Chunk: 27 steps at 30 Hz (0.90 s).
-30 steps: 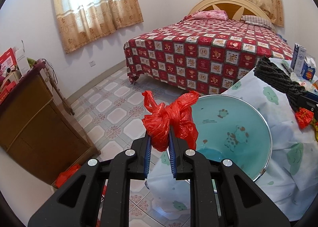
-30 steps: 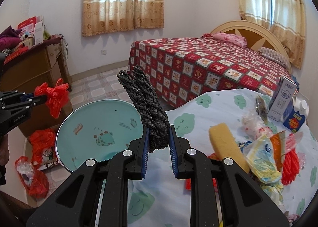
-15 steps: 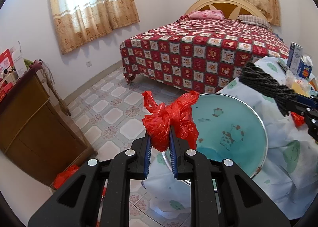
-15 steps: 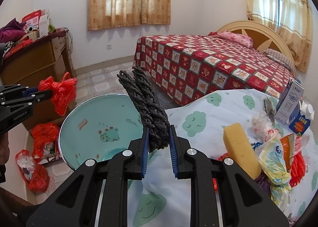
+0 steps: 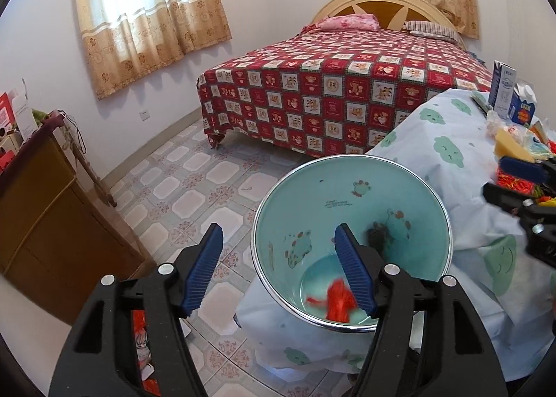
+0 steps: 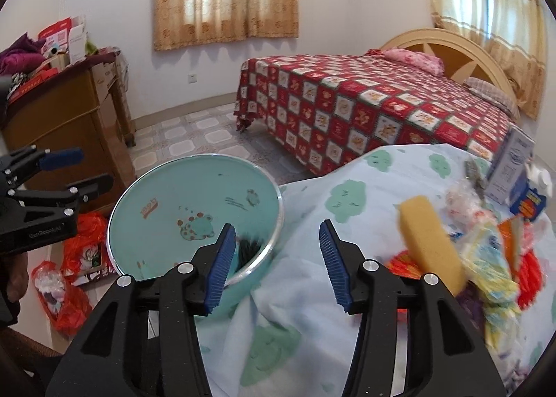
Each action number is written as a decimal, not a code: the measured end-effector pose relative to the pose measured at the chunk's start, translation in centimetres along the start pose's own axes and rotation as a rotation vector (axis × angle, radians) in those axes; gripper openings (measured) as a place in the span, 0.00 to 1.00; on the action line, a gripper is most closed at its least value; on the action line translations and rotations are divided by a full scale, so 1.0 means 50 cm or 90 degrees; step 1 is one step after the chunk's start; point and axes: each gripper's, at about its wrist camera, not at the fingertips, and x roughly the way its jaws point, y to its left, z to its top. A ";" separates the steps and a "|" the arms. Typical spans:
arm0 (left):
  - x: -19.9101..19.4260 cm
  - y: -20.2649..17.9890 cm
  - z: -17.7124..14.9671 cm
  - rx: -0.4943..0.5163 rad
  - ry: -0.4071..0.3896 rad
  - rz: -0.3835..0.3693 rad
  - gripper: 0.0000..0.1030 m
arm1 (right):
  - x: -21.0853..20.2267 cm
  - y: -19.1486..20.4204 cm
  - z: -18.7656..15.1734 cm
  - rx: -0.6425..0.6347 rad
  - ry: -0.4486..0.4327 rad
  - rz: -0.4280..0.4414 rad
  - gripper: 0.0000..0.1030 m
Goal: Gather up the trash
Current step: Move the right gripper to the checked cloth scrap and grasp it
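A teal basin (image 5: 351, 195) with cartoon prints stands beside the cloth-covered table; it also shows in the right wrist view (image 6: 166, 195). A red plastic bag (image 5: 338, 303) lies blurred at its bottom, and a dark braided rope (image 5: 377, 238) lies against its inner wall; the rope shows in the right wrist view (image 6: 248, 247). My left gripper (image 5: 278, 268) is open and empty above the basin's near rim. My right gripper (image 6: 274, 258) is open and empty over the basin's edge and the table. More trash lies on the table: a yellow sponge (image 6: 429, 245) and crumpled wrappers (image 6: 486, 258).
A bed (image 5: 347, 84) with a red checked cover stands behind. A wooden cabinet (image 5: 45, 219) is at the left, with red bags (image 6: 80, 240) on the floor beside it. Cartons (image 6: 510, 167) stand at the table's far right. Tiled floor (image 5: 194, 181) lies between.
Both grippers have opened. The red bag has dropped from the left gripper into the basin, and the dark rope has dropped from the right gripper into it.
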 end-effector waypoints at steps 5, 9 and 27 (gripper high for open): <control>-0.001 -0.036 -0.016 0.027 0.009 -0.020 0.64 | -0.107 -0.046 -0.027 0.029 -0.045 -0.044 0.51; -0.011 -0.092 -0.034 0.072 0.009 -0.044 0.65 | -0.213 -0.131 -0.084 0.078 -0.072 -0.127 0.53; -0.052 -0.287 -0.022 0.145 -0.012 -0.113 0.66 | -0.272 -0.383 -0.271 0.262 0.012 -0.247 0.53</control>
